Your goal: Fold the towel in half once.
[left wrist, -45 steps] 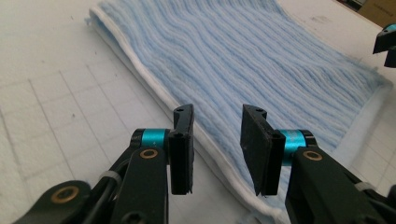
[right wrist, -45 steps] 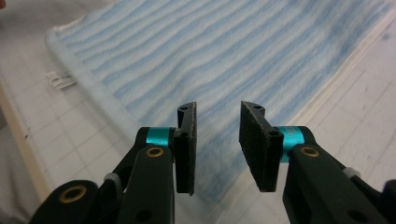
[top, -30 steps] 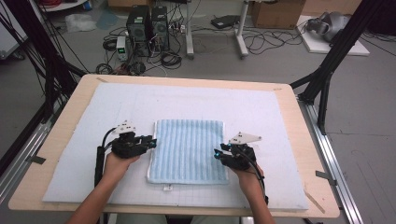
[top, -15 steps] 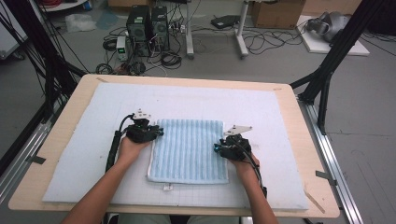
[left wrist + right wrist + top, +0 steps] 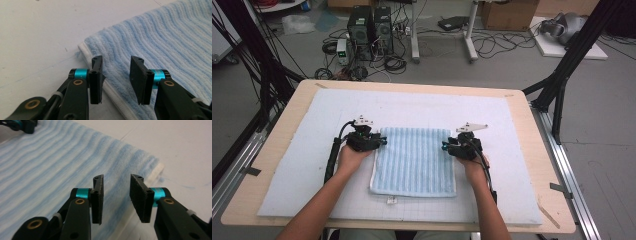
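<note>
- Since the earlier frames both hands have slid forward along the towel's sides, from near the front corners toward the far ones.
- Left claw (image 5: 381,142) sits at the far left corner of the blue striped towel (image 5: 414,160), jaws parted, holding nothing; the white hem lies between them in the left gripper view (image 5: 116,80).
- Right claw (image 5: 445,146) sits at the far right corner, also parted and empty (image 5: 116,200).
- Towel lies flat on the white mat (image 5: 302,150), mid desk (image 5: 272,150).
- Step, as I judge it: lining up to pinch the far corners, probably for a fold.
- Next: lower both claws, close on the hem, lift together.
</note>
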Demonstrator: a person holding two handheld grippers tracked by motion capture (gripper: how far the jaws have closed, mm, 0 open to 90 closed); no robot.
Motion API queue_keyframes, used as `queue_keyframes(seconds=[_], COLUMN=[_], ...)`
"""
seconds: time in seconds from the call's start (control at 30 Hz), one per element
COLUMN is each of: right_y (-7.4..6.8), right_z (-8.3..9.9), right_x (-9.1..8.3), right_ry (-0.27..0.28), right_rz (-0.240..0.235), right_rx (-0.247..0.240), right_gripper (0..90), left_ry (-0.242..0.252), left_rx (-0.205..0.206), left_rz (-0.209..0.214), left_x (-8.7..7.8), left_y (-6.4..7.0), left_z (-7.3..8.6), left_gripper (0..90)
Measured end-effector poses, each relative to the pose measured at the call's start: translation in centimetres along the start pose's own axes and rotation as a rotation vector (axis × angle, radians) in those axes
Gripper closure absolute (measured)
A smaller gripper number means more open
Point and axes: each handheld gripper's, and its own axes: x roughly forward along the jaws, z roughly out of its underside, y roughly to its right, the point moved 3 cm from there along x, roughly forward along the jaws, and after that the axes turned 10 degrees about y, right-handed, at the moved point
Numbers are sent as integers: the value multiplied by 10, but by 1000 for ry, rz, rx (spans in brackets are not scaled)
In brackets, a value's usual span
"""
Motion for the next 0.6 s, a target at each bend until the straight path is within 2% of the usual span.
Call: queue_keyframes(seconds=[0.07, 0.1, 0.13, 0.17, 0.27, 0.33, 0.47, 0.6], right_y=[6, 9, 11, 12, 14, 13, 8, 4], right_z=[1, 1, 0, -1, 0, -1, -1, 0], right_x=[9, 11, 10, 8, -1, -11, -32, -51], right_ry=[-42, -31, -31, -39, -31, -4, 41, 75], right_rz=[37, 47, 87, 107, 109, 104, 93, 110], right_rx=[-12, -2, -3, -3, 1, -6, -47, -60], right_gripper=[684, 692, 687, 666, 640, 606, 523, 371], left_ry=[4, 4, 7, 17, 73, 118, 208, 262], left_rx=[0, -2, -15, -28, -51, -49, -25, -40], left_rz=[-1, -5, -14, -18, -10, 14, 68, 116], left_x=[-1, -2, -4, -6, -16, -24, -40, -50], left_y=[-1, -2, -3, -5, -10, -11, -12, -12], left_z=[1, 1, 1, 1, 1, 1, 0, 1], left_gripper=[625, 622, 617, 618, 625, 612, 539, 423])
